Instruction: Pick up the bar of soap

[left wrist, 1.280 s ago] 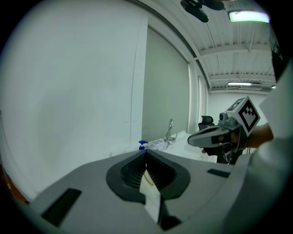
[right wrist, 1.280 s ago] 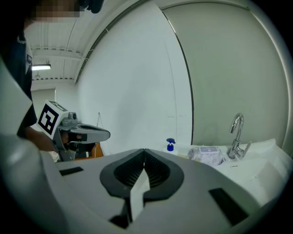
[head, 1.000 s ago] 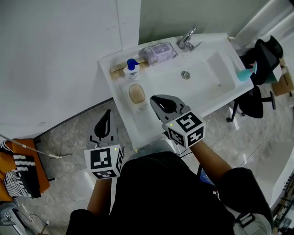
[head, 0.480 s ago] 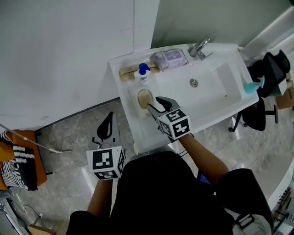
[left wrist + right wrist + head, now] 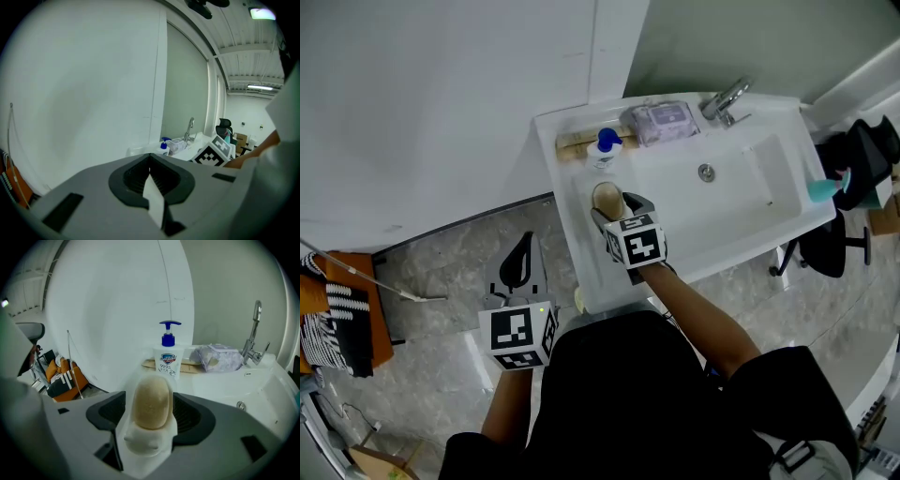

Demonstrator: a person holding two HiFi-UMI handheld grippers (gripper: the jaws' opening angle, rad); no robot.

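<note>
Left hand-held gripper (image 5: 521, 255): jaws pressed together on nothing, hanging low over the floor (image 5: 441, 272) beside the washbasin (image 5: 741, 192); it sits much where it was a second ago and takes no part
Right hand-held gripper (image 5: 619, 208): a second ago it is shut and above the basin's front edge; now it is down at the left ledge, tilted steeply, and its jaws have just been opening to about their widest
Between its jaws: the bar of soap (image 5: 151, 399) sits squarely in the gap with a pad along each long side, and neither pad looks to be pressing on it
Where the bar of soap lies: flat in its white soap dish (image 5: 149, 442) on the ledge, not lifted
Beyond it: the blue-topped pump bottle (image 5: 168, 359) stands just behind, then the pack of wipes (image 5: 218, 357), then the tap (image 5: 253, 336); none has been disturbed
Meaning for the task: the approach looks finished, but the grasp itself is not yet made
Next move calls for: closing on the long sides, then a straight lift clear of the dish
Risk: a rounded, possibly slick bar may squirt out under a hard squeeze, and a low pad could catch the dish
</note>
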